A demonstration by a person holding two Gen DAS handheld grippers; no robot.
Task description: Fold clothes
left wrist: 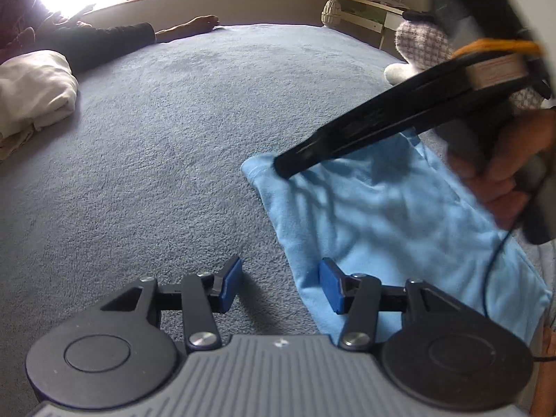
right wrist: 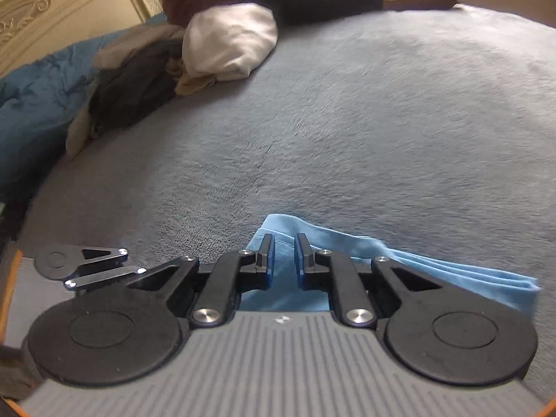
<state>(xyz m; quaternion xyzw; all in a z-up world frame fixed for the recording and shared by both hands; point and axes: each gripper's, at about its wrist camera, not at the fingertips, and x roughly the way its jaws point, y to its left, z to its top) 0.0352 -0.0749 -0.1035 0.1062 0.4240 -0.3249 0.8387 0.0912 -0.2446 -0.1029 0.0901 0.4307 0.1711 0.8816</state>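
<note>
Cloth: we see a light blue garment (left wrist: pixel 399 215) lying mostly flat on the grey-blue blanket (left wrist: pixel 173 139), on the near right part of the bed.
Cloth vs left gripper: the left gripper (left wrist: pixel 280 285) hovers at the garment's near left edge; its right pad (left wrist: pixel 330 285) is over the cloth, its left pad over bare blanket.
Left gripper state: jaws apart, nothing between them that we can see gripped.
Cloth vs right gripper: the right gripper (left wrist: pixel 283 168) has its tip at the garment's far left corner; a hand (left wrist: pixel 504 173) holds it.
Right gripper state: in its own view the pads (right wrist: pixel 267 260) stand narrowly apart with cloth (right wrist: pixel 434 271) bunched beyond them; we cannot tell whether they pinch it.
Long axis: runs from the far left corner toward the near right.
Beyond: white bundle (left wrist: pixel 31 90) at far left; a person's leg (left wrist: pixel 114 38) across the far edge.
</note>
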